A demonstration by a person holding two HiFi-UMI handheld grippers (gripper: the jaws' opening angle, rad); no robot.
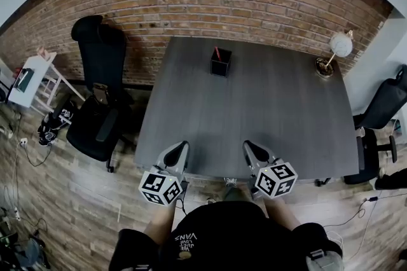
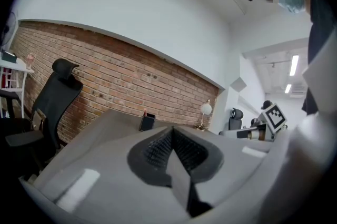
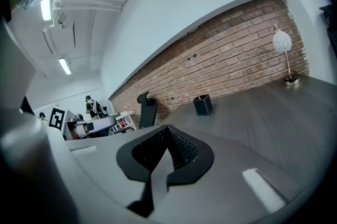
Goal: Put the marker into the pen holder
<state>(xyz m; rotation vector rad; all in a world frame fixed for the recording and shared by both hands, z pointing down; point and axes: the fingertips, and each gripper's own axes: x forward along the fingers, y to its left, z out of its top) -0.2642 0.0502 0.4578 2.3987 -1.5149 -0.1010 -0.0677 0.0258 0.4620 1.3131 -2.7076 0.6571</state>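
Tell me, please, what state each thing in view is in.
Marker, standing in the pen holder.
Pen holder, upright near the table's far edge.
Left tool, shut, empty.
Right tool, shut, empty.
Desk lamp, upright, seemingly unlit.
Office chair, unoccupied, beside the table.

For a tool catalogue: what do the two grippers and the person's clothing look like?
The left gripper and right gripper each have a grey body, a claw with black ribbed pads, and a cube of black square markers. The person wears a black top with white lettering.
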